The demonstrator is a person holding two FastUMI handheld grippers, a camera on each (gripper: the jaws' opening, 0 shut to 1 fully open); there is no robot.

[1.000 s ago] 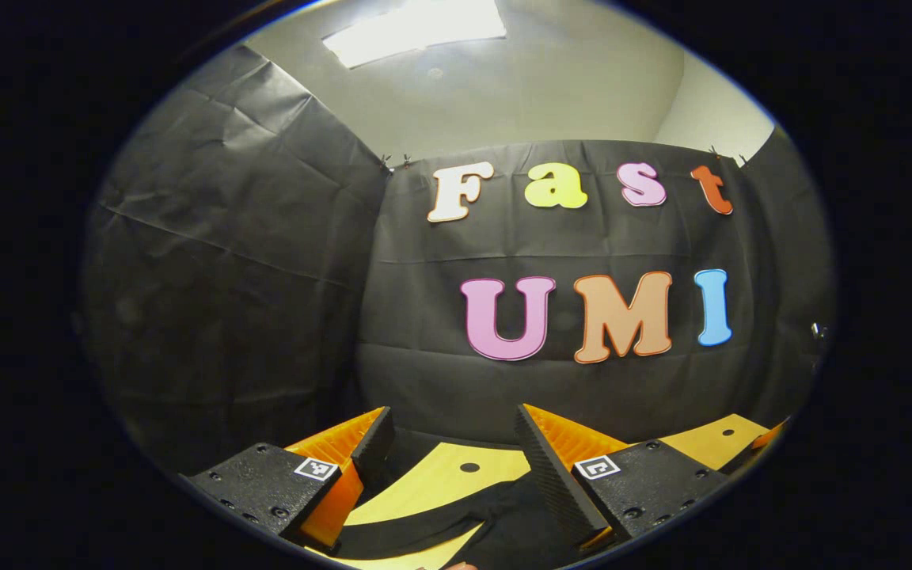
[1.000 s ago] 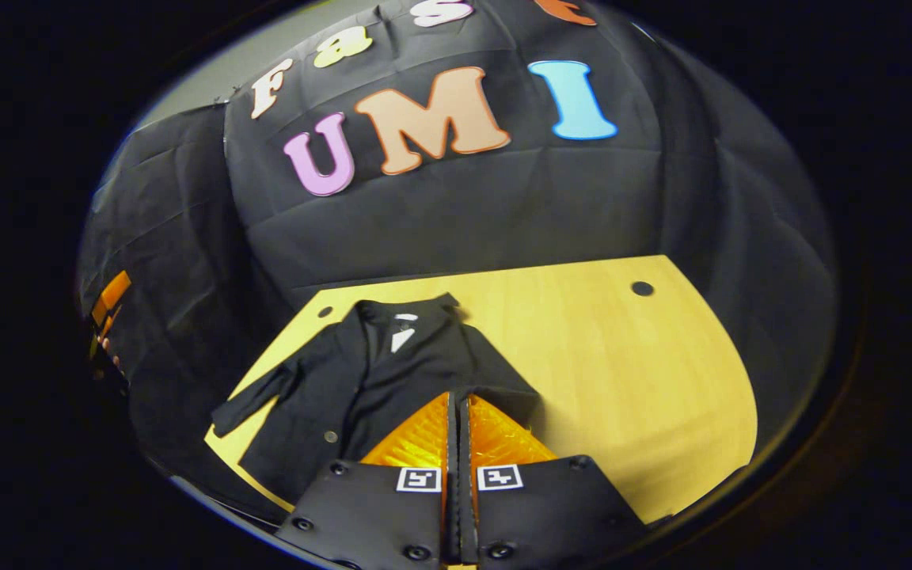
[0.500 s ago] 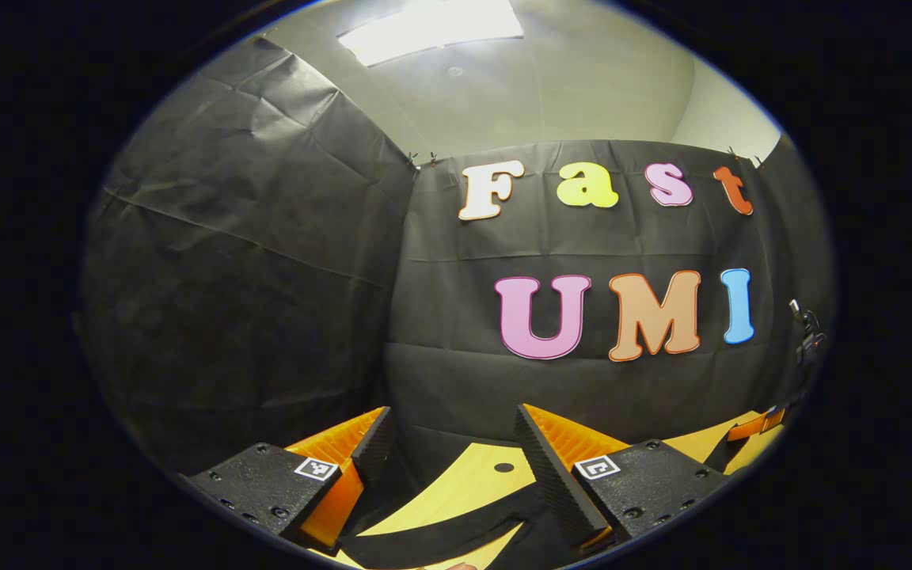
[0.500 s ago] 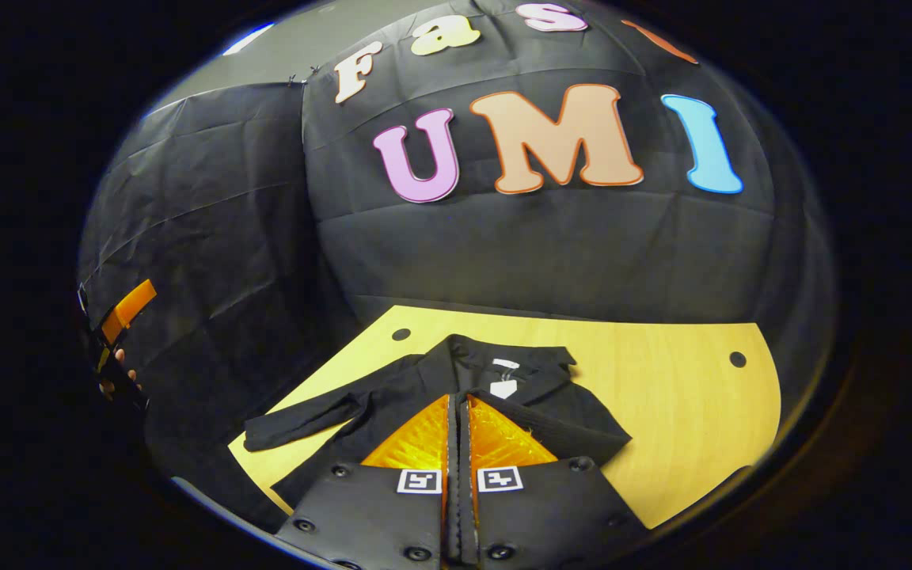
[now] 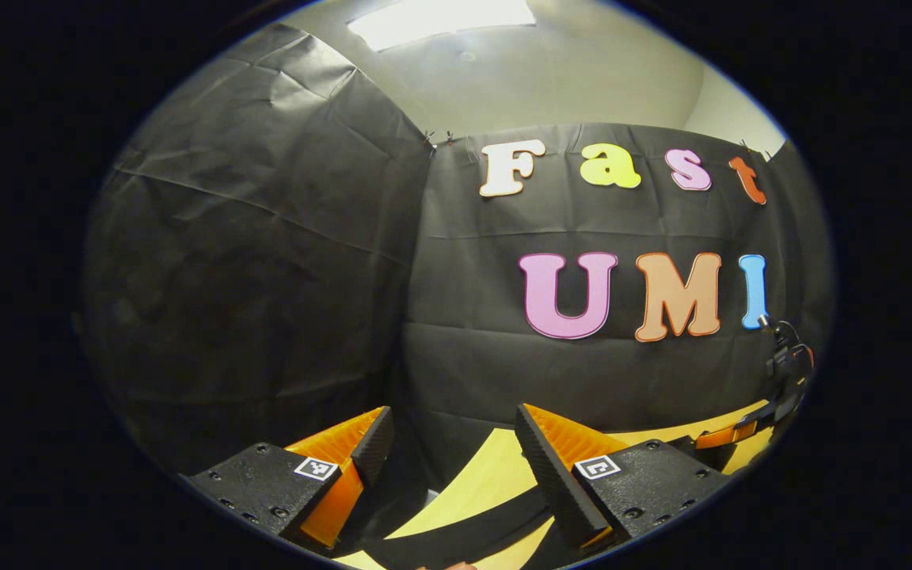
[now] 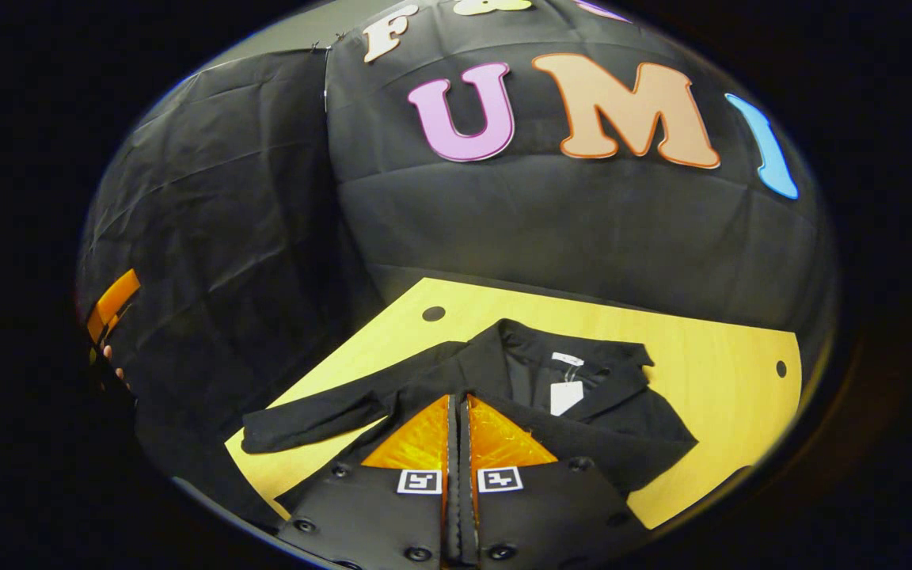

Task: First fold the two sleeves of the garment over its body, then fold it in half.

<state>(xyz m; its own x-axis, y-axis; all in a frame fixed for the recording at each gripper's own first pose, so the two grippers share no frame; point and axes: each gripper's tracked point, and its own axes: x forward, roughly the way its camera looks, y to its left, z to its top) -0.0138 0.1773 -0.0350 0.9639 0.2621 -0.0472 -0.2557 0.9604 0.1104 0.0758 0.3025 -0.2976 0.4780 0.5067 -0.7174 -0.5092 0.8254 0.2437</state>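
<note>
A black garment (image 6: pixel 606 427) lies on the yellow table (image 6: pixel 709 348), collar and white tag facing up. Its left sleeve (image 6: pixel 305 419) stretches out to the side. My right gripper (image 6: pixel 460 408) hovers over the body, fingers pressed together, with fabric from the right shoulder running in under them. In the left gripper view, my left gripper (image 5: pixel 456 443) stands open a little above the left sleeve (image 5: pixel 464 538), which crosses the table (image 5: pixel 495 475) below the fingers. The right gripper (image 5: pixel 741 434) shows at the far right there. The left gripper (image 6: pixel 112 305) shows at the left edge of the right gripper view.
Black cloth walls close in the table at the back and on both sides. Bare wood runs to the right of the garment, with small round holes (image 6: pixel 433 313) near the table's far corners. A hand (image 6: pixel 112 360) holds the left gripper.
The right gripper, still shut, has moved leftwards over the garment, so the collar now sits closer and to its right. The left gripper stays open and has shifted a little over the left sleeve.
</note>
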